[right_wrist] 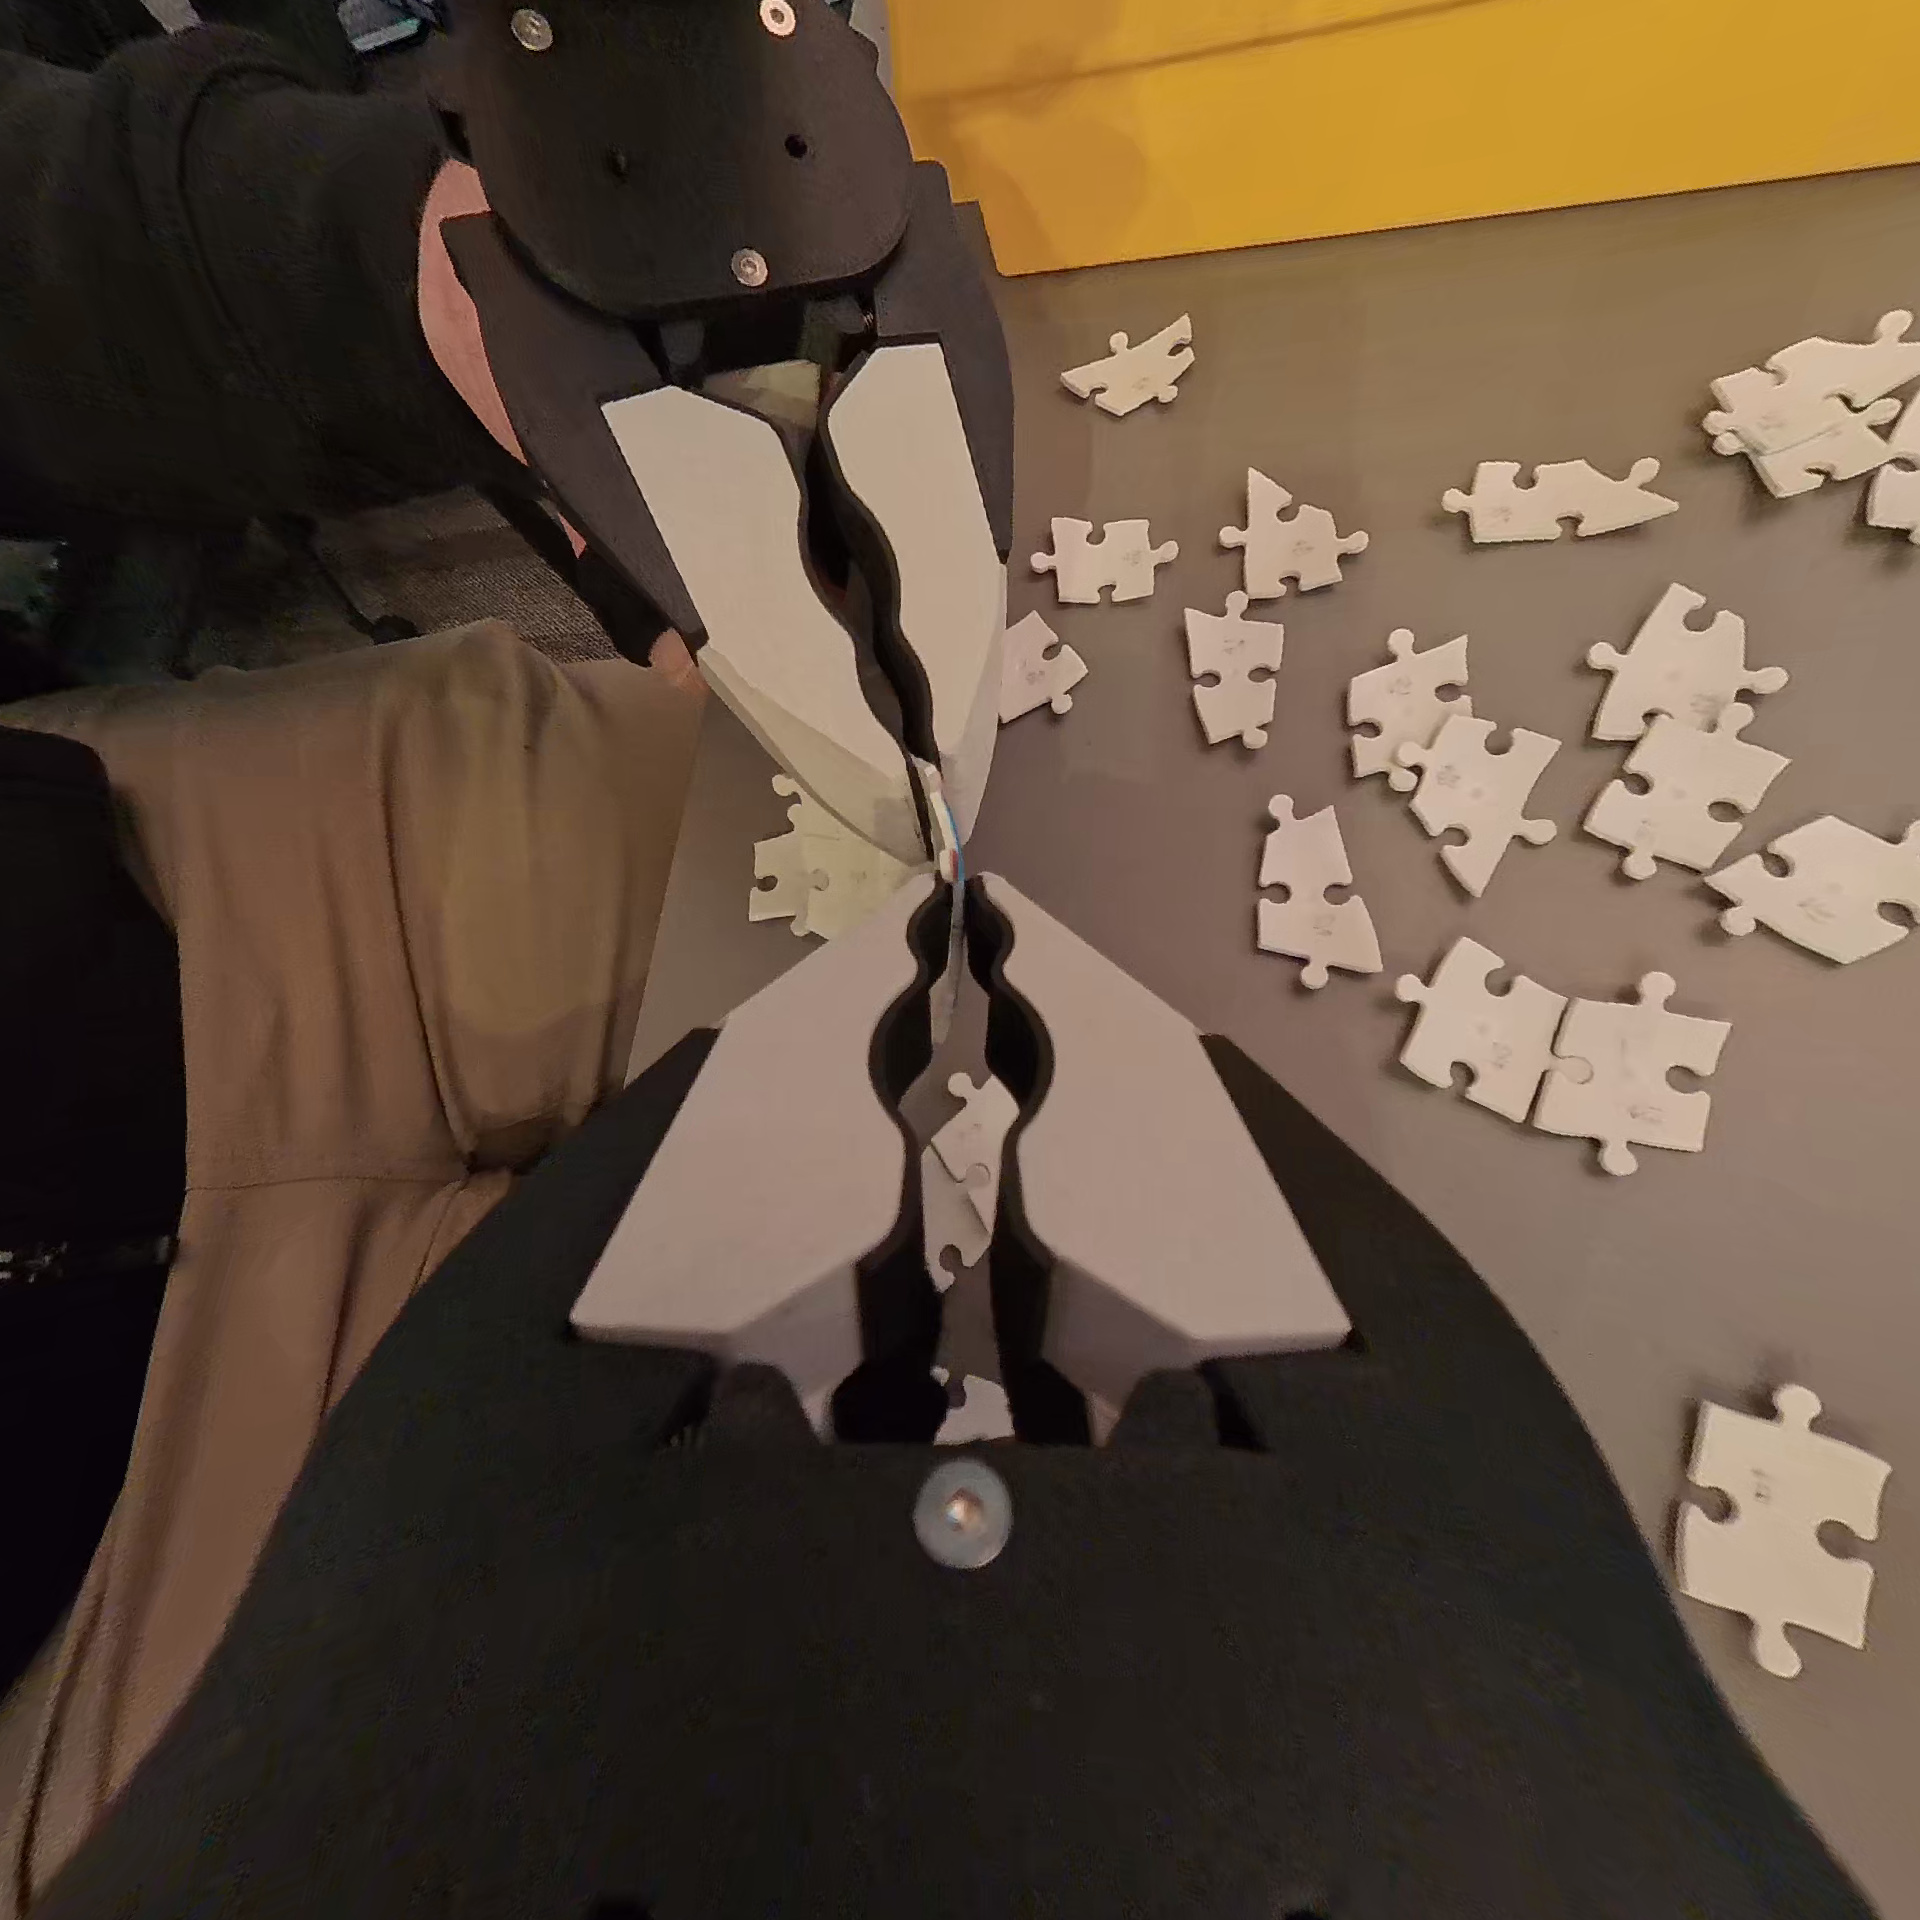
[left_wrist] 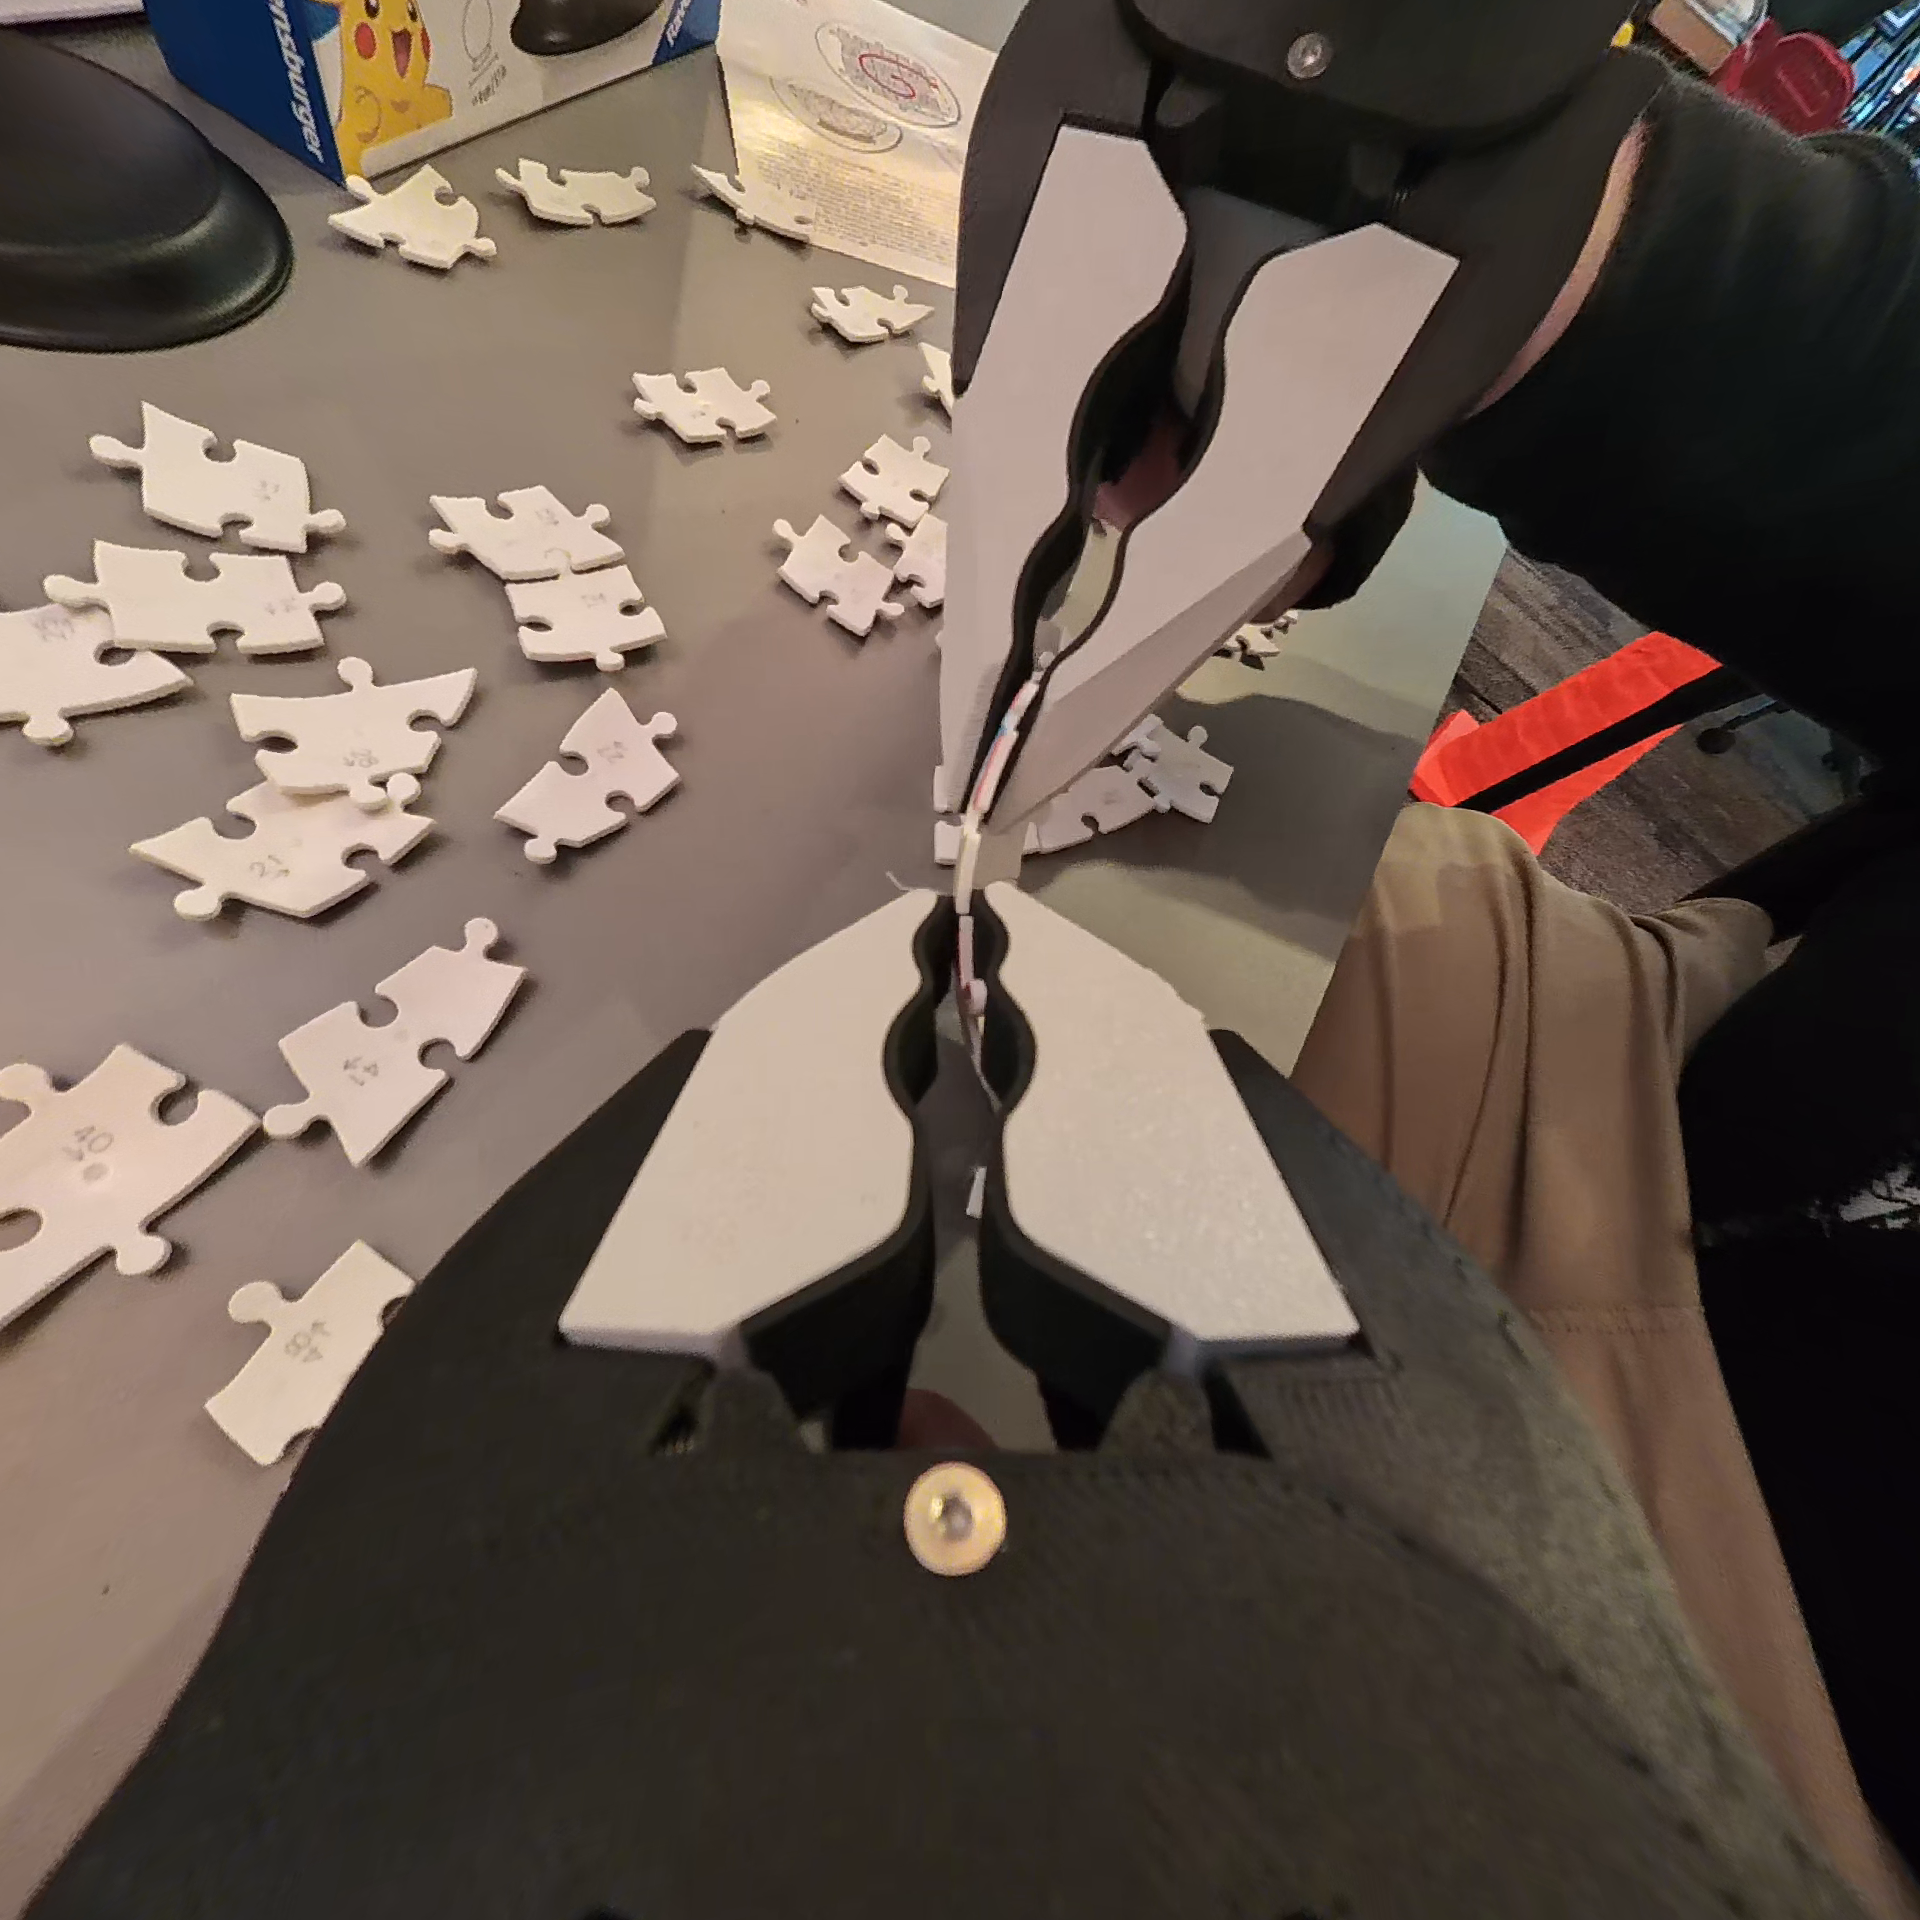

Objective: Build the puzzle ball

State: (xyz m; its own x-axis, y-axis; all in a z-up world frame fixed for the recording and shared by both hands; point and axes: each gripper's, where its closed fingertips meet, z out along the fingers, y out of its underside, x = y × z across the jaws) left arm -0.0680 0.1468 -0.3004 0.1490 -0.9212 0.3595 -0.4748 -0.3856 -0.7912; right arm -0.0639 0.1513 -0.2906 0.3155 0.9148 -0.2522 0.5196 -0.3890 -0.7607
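Observation:
My left gripper (left_wrist: 961, 904) is shut on a thin puzzle piece (left_wrist: 967, 940) that I see edge-on. My right gripper (left_wrist: 987, 821) comes down from above, shut on a second puzzle piece (left_wrist: 1006, 722) with a coloured edge. The two pieces meet tip to tip above the grey table (left_wrist: 727, 831), near its edge. In the right wrist view my right gripper (right_wrist: 958, 888) holds its piece (right_wrist: 950, 961), and the left gripper (right_wrist: 935, 831) holds the other piece (right_wrist: 943, 816) just beyond. Several loose white pieces (left_wrist: 353, 727) lie face down on the table, as the right wrist view (right_wrist: 1683, 769) also shows.
A blue puzzle box (left_wrist: 395, 83), a paper instruction sheet (left_wrist: 852, 135) and a black rounded object (left_wrist: 114, 218) stand at the far side. A yellow wall (right_wrist: 1455, 114) borders the table. A person's tan trouser leg (left_wrist: 1507, 1091) is beside the table edge. My left and right fingertips are right by each other.

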